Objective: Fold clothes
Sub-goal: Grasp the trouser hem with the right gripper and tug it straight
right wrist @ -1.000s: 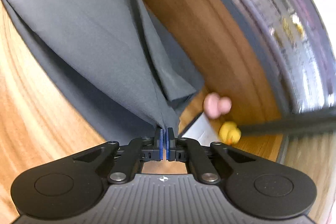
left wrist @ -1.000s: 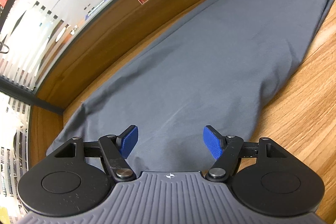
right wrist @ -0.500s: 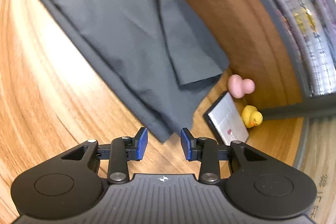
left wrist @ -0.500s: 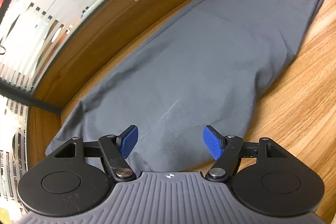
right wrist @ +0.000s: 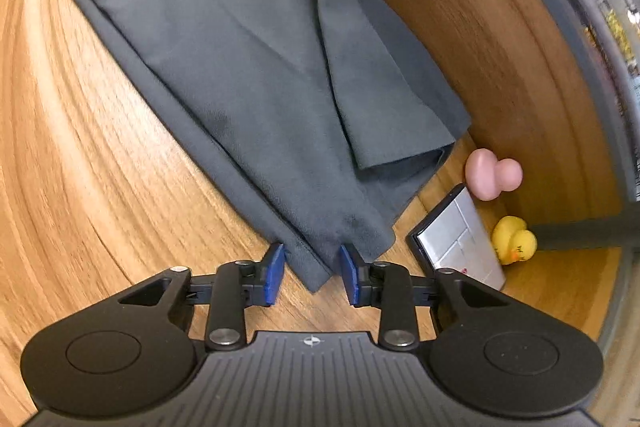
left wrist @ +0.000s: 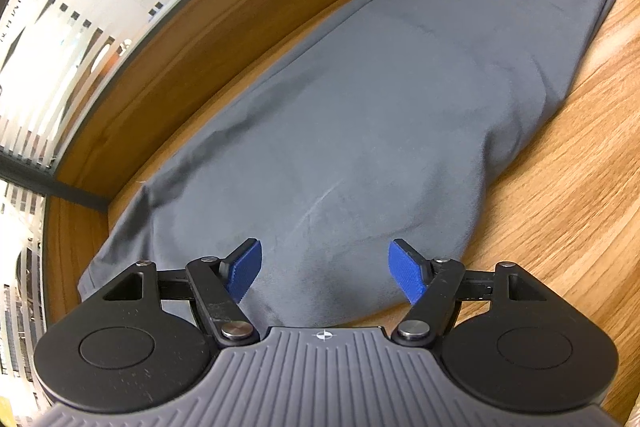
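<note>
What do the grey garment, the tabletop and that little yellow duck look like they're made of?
Grey garment: matte woven cloth, going by its soft creases and folded edges. Tabletop: wood or wood-look laminate, given the grain lines and slight sheen. Yellow duck: smooth, probably rubber or plastic.

Bare table (right wrist: 100, 155) lies open left; phone (right wrist: 460, 239), duck (right wrist: 514, 239) crowd right.

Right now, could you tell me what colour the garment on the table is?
Plain grey garment; left wrist view.

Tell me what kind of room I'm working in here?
Probably an office: a wood-grain desk backed by a frosted-stripe glass partition, with a yellow rubber duck and a pink squishy toy beside the folded grey garment.
</note>
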